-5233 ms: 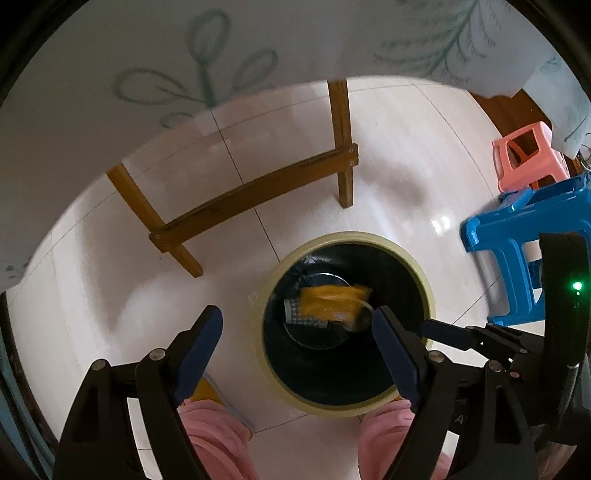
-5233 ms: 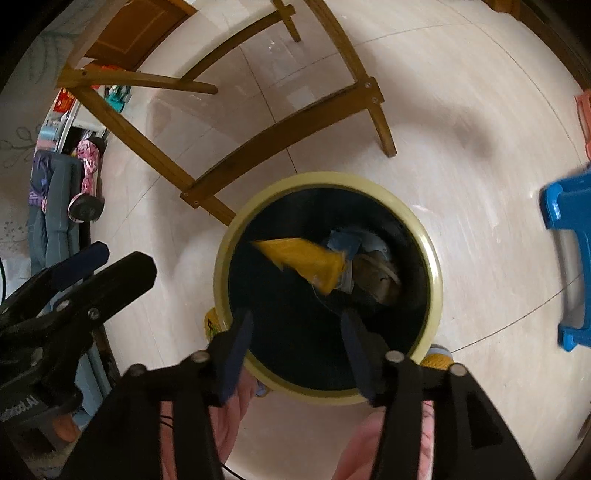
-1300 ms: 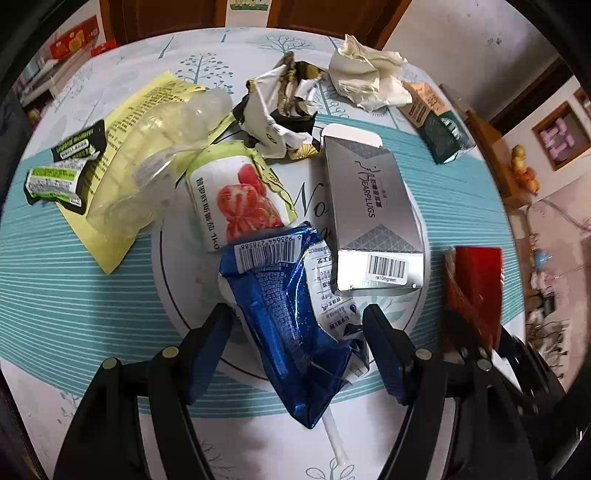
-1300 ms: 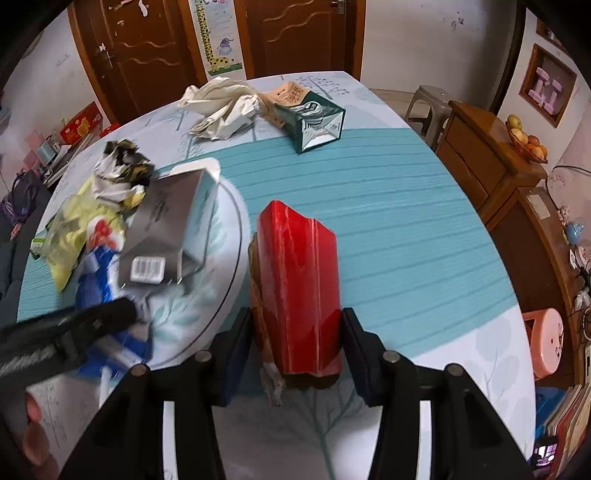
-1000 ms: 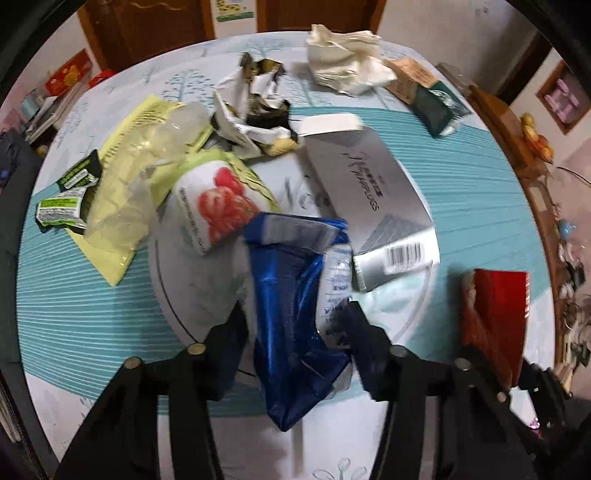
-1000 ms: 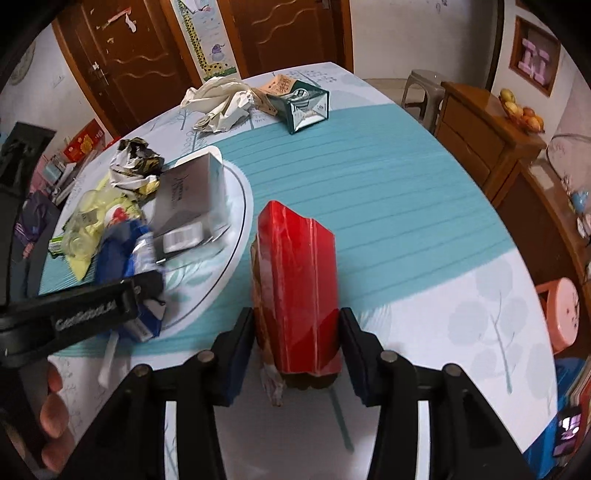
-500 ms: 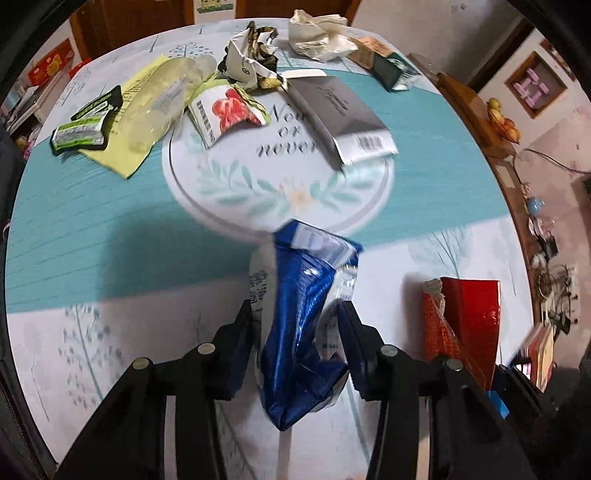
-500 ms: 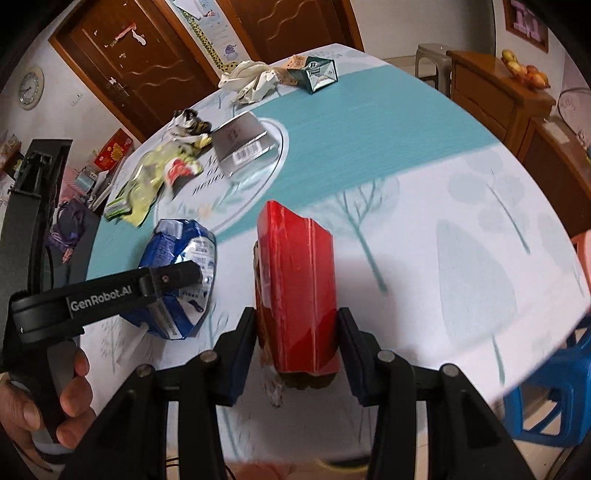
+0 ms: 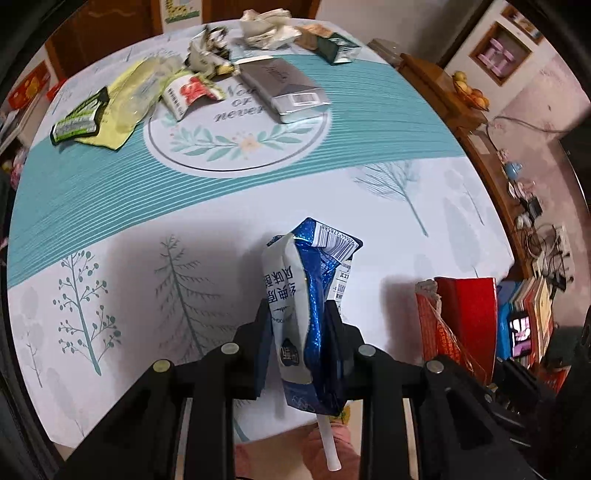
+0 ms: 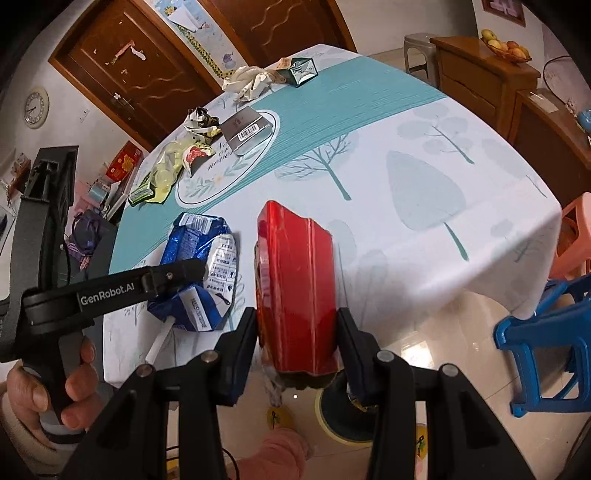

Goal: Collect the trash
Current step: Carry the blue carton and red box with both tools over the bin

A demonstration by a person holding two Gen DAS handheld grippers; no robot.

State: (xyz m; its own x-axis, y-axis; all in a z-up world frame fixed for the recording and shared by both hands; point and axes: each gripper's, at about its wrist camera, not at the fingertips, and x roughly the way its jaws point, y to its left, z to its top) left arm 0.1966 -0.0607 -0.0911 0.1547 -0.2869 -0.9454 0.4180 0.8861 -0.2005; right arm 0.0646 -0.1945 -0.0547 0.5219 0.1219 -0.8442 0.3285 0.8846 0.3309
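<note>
My left gripper [image 9: 300,332] is shut on a crushed blue and white drink carton [image 9: 312,295] with a white straw [image 9: 329,448] hanging from it. It is held over the near edge of the table. The carton also shows in the right wrist view [image 10: 201,266]. My right gripper [image 10: 295,339] is shut on a red carton [image 10: 297,288], also seen in the left wrist view [image 9: 461,317]. A yellow-rimmed bin [image 10: 341,417] stands on the floor below the right gripper, mostly hidden.
The table with a teal and white tree-print cloth [image 9: 110,258] holds more trash at its far side: a grey box [image 9: 284,88], wrappers [image 9: 125,99], crumpled paper [image 9: 269,29], a green carton [image 9: 338,46]. A blue stool [image 10: 546,339] and wooden cabinets [image 10: 484,74] stand right.
Both grippers took a carton off the table and drew back to its near edge with it. The left carton has turned edge-on, and the floor and bin now show under the right gripper.
</note>
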